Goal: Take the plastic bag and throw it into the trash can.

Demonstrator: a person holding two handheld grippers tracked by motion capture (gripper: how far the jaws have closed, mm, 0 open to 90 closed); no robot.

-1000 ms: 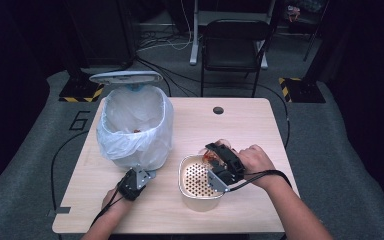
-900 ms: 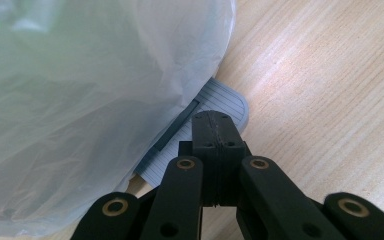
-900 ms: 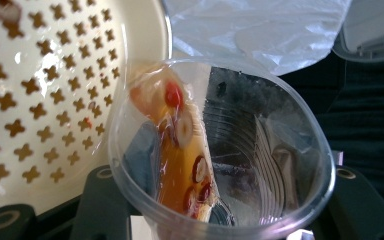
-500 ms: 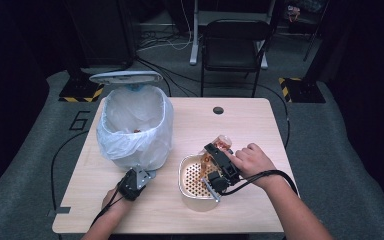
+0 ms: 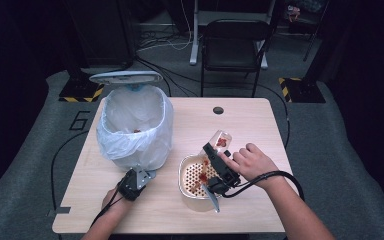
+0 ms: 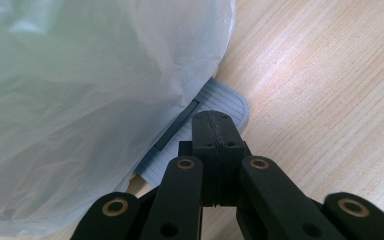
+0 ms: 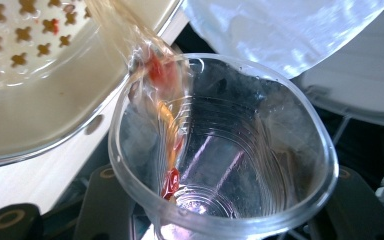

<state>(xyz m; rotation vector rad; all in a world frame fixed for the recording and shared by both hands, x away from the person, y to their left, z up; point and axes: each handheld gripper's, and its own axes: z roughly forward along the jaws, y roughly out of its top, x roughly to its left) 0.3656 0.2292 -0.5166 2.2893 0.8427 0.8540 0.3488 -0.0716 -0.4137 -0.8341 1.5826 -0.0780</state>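
Beside bin bag (image 6: 80,100), left gripper (image 6: 215,131) fingers closed.

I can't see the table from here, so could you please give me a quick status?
Right gripper shut on clear cup, tipped over strainer bowl; red bits spilling in. Left gripper shut beside bagged bin. Nothing in the way.

Dark room, grey carpet (image 5: 330,135), black chair (image 5: 232,47) (behind), wooden table (image 5: 190,125)

On the table (image 5: 260,120), the lined bin (image 5: 135,127) stands left of the strainer bowl (image 5: 196,177).
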